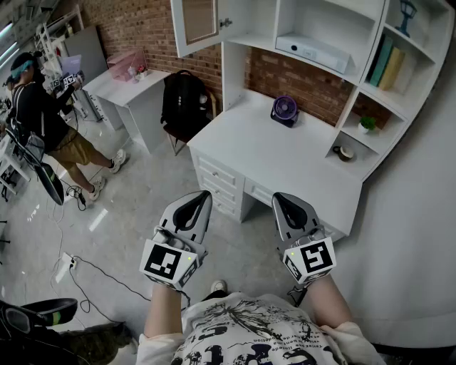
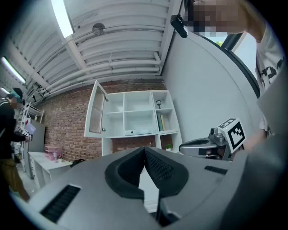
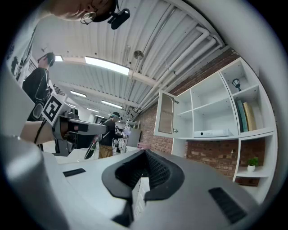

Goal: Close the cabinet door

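1. L gripper point(image 2: 144, 152): jaws clenched tip to tip, nothing btwn them. Held level, short of the desk point(image 1: 256, 153) front edge, not touching it.
2. R gripper point(image 3: 145, 153): same. Jaws clenched, empty, level. Sits beside the L one, apart from it.
3. Task item = cabinet door point(image 1: 199, 25): open. Glass panel, swung out leftward from the top-left compartment of the shelf unit point(image 1: 370, 21) over the desk's back edge. Well apart from both grippers.
4. Desk: white, drawers point(image 1: 217, 178) along front edge. Purple fan point(image 1: 285, 111) near back edge, by brick wall point(image 1: 306, 78).
5. Shelf unit: white box point(image 1: 313, 50) in the compartment right of the door. Books point(image 1: 385, 63) and small plant point(image 1: 368, 122) in the right column.
6. Black backpack point(image 1: 184, 100) just off desk's left edge. Another person point(image 1: 39, 114) stands far left.
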{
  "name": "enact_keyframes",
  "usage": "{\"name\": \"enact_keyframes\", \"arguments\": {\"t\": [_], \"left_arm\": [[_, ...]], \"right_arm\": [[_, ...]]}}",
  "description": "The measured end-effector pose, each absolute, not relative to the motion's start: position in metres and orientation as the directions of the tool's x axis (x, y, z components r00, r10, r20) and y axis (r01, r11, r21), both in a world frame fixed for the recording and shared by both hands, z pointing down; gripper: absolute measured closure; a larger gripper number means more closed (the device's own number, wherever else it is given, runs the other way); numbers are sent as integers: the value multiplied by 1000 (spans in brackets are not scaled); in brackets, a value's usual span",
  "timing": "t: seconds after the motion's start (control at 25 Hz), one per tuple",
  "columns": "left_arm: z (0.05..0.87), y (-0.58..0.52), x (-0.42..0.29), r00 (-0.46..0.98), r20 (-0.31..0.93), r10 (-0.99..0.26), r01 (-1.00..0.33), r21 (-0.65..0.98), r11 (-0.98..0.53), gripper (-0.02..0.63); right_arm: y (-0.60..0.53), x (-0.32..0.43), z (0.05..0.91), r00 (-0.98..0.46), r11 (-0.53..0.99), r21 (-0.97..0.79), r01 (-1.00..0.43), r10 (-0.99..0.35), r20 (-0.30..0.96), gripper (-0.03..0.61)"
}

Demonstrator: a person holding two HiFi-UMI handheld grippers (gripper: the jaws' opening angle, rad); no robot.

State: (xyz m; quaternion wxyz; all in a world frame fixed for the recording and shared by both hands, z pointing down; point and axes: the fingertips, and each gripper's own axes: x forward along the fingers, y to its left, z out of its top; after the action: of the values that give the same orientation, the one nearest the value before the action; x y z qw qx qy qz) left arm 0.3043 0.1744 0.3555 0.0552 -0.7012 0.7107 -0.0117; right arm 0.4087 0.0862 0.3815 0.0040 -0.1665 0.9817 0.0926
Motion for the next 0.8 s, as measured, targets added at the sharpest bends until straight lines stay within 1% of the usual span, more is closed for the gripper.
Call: {"name": "enact_keyframes", "arguments": {"t": [0.24, 0.48, 0.6, 0.64, 0.68, 0.72, 0.8], "left_arm": [[356, 168, 290, -18, -67, -998, -996, -82, 23, 600], [364, 155, 286, 9, -60, -998, -998, -67, -5, 600], [367, 150, 279, 28, -78, -997, -999, -46, -24, 600], [367, 147, 272, 24, -89, -996, -999, -42, -20, 591], [367, 144, 263, 15, -96, -995, -999, -48, -10, 412], [366, 141, 252, 4, -96, -995, -998, -64, 2, 253], [362, 137, 229, -10, -93, -996, -995, -97, 19, 253]], "right_arm": [[79, 400, 382, -942, 926, 175, -335, -334, -40, 565], [70, 389, 386, -937, 922, 166, -349, -348, -35, 565], [65, 380, 386, -928, 918, 137, -372, -371, -34, 563], [63, 375, 387, -926, 918, 126, -377, -376, -33, 563], [62, 370, 387, -924, 917, 117, -382, -380, -33, 563], [61, 363, 387, -922, 915, 113, -387, -386, -34, 563], [59, 348, 387, -917, 910, 115, -398, -397, -37, 563]]}}
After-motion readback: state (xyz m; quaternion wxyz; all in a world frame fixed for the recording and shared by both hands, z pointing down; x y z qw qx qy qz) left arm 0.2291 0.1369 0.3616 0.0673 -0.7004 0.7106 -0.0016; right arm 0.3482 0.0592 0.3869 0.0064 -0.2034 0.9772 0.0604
